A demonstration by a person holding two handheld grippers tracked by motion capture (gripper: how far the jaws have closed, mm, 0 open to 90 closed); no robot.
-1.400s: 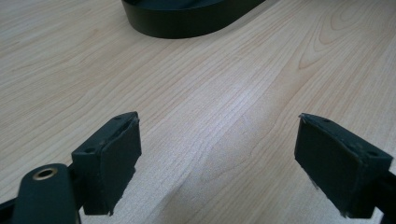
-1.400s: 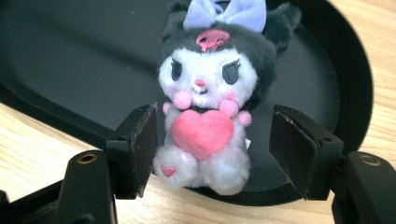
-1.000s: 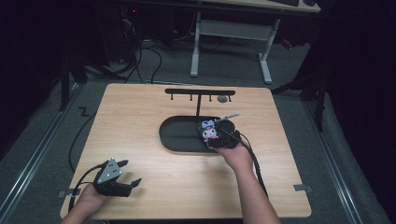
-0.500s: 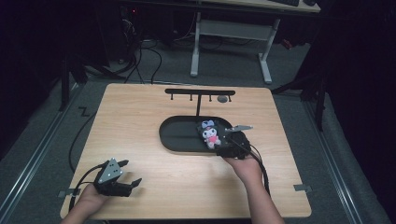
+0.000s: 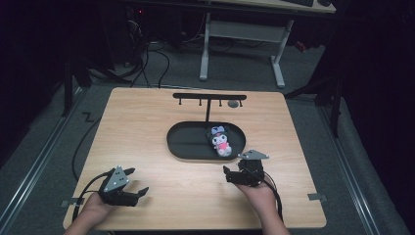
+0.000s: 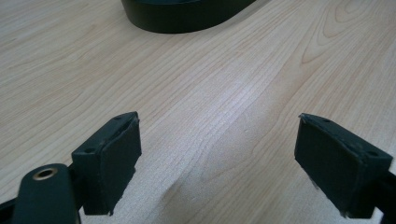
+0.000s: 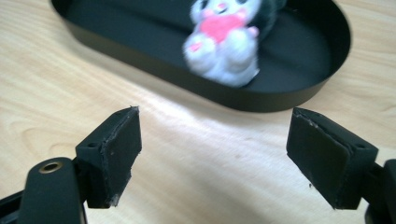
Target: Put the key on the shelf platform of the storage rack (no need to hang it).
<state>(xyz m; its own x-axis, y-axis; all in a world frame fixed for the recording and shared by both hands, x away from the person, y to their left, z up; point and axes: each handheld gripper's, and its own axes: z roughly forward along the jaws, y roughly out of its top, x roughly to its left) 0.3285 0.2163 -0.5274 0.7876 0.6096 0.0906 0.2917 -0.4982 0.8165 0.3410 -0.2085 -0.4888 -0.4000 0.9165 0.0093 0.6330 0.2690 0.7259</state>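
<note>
Item: plush toy [image 5: 219,140], dark-eared with a pink heart on its front, is lying in the right end of the black oval tray [image 5: 186,142].
Lie of item: its long axis is running from the tray's middle toward the near right rim, feet toward the person.
Right tool [image 5: 235,175]: is hovering over the desk [image 5: 147,122] just short of the tray's near rim; its jaws have just been opening and are standing wide, nothing between them.
Bearing: the toy is lying straight ahead of the right tool and a little beyond, apart from it.
Left tool [image 5: 134,183]: is resting near the desk's front left corner, jaws spread, gripping nothing, well apart from the tray.
Nearer hand: the right, by a clear margin.
Rack: a black T-shaped stand [image 5: 208,98] is standing behind the tray.
</note>
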